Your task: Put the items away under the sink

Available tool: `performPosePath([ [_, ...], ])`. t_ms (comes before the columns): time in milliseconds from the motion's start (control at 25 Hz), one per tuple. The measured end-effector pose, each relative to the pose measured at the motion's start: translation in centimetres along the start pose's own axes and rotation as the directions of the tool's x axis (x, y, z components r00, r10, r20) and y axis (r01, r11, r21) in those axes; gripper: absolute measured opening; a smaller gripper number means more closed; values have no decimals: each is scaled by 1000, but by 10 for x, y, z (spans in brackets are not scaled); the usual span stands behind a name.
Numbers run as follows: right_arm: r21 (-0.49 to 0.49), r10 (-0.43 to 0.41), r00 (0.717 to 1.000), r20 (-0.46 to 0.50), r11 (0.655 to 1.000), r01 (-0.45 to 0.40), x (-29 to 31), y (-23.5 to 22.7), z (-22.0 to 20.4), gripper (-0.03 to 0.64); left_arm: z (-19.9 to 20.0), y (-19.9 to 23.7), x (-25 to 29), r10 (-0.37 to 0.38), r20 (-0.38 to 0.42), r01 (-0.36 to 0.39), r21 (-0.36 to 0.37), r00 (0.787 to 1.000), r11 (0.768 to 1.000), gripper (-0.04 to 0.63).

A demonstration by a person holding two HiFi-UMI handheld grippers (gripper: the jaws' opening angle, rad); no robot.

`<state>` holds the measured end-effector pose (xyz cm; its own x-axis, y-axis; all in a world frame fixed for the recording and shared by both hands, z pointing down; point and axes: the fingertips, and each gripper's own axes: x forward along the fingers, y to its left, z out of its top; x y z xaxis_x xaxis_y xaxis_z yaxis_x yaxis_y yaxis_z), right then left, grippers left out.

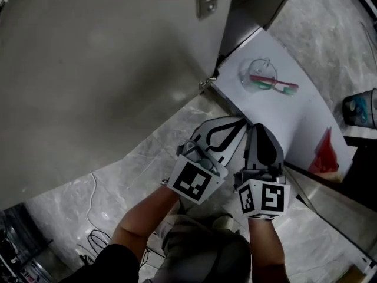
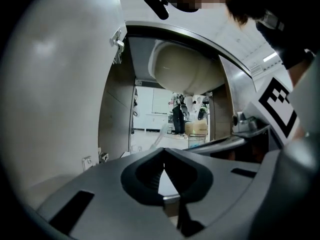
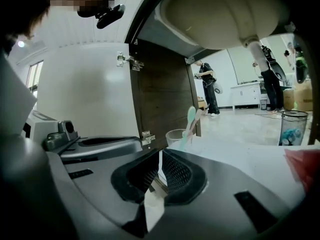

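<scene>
Two grippers: the left gripper (image 1: 235,124) and the right gripper (image 1: 262,128) are hovering side by side at the front edge of the cabinet floor (image 1: 283,119), both pointing into the space under the sink basin (image 2: 185,69).
Left gripper: its jaws are sitting fully together, with nothing between them.
Right gripper: its jaws are standing almost together, leaving only a thin slit, and are carrying nothing.
Cup: the clear cup (image 1: 259,72) is already standing upright on the cabinet floor, near the hinged side and well ahead of both grippers.
Toothbrushes: the toothbrushes (image 1: 275,86) are leaning in the cup, handles down and heads up over the rim; their long axis is tilting away from the open cabinet door (image 1: 88,69), towards the middle of the cabinet.
Red item: the red item (image 1: 325,152) is lying close to the front edge of the floor, to the right of the right gripper.
Risk, cup: the leaning brushes are probably making the cup top-heavy, so a nudge from a jaw could tip it.
Risk, red item: lying so near the edge, it could be caught by a closing door or pushed off.
</scene>
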<state>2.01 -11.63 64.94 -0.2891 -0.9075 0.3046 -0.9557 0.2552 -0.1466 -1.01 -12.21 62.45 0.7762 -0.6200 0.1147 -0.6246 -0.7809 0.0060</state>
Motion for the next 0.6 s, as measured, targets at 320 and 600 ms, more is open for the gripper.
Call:
performPosePath([
  [320, -32, 17, 1000, -19, 999, -18, -63, 50, 90, 44, 101, -33, -54, 1, -49, 1, 27, 999, 1000, 9],
  [600, -15, 45, 998, -34, 999, -46, -128, 95, 191, 44, 217, -54, -106, 0, -86, 0, 1, 996, 1000, 9],
])
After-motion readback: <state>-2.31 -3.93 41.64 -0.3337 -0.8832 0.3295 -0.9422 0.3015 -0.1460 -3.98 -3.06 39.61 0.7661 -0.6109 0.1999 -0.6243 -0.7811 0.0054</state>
